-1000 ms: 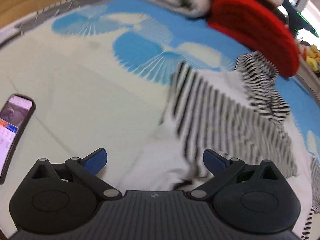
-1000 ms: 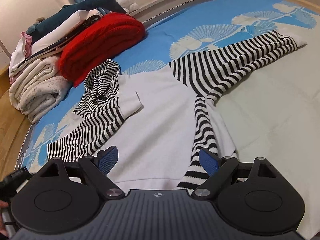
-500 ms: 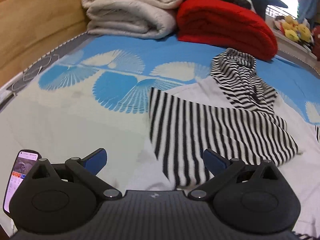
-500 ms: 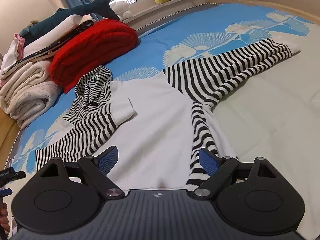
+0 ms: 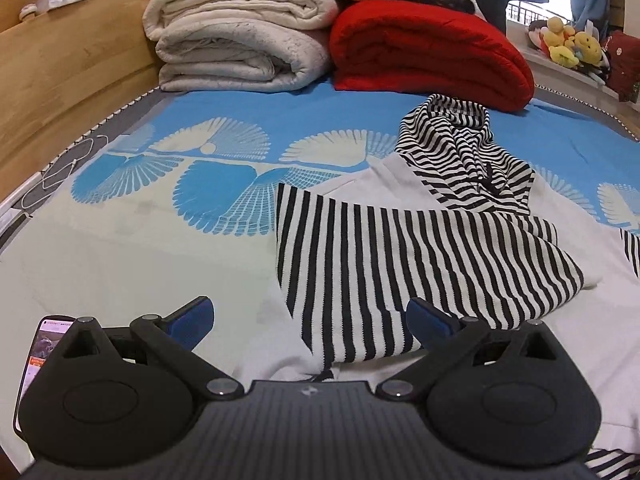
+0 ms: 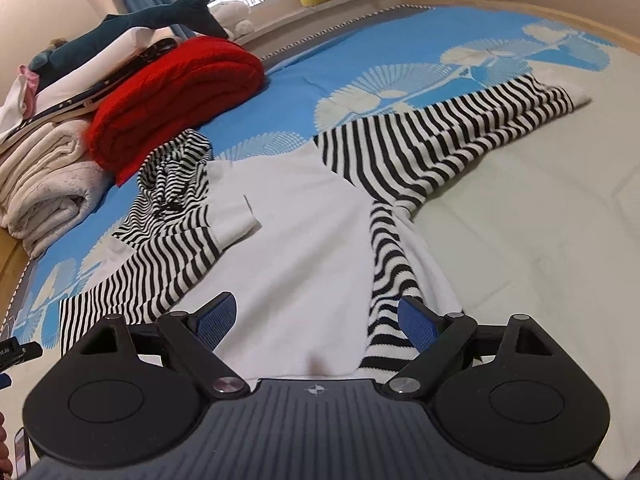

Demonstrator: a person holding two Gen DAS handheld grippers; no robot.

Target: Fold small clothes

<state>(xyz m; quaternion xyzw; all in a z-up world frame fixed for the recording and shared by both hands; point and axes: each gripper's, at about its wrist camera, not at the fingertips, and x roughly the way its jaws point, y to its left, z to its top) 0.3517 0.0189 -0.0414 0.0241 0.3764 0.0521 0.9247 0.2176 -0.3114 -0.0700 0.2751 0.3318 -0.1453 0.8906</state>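
Two grippers hovering wide open, gripping nothing: left gripper (image 5: 310,322), right gripper (image 6: 316,322). Lying flat on bedspread (image 6: 400,40): striped-sleeved hoodie (image 6: 288,220), one sleeve (image 5: 400,264) folded across body. Likely step: folding in other sleeve (image 6: 448,136); needing right-gripper pinch near cuff.

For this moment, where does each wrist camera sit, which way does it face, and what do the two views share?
Left wrist: on the left gripper, low over the bed, facing the folded-in striped sleeve and the headboard; its open blue fingers show.
Right wrist: on the right gripper, looking across the hoodie's white body to the spread sleeve and the window; its open fingers show.
Shared: striped hood, red blanket.
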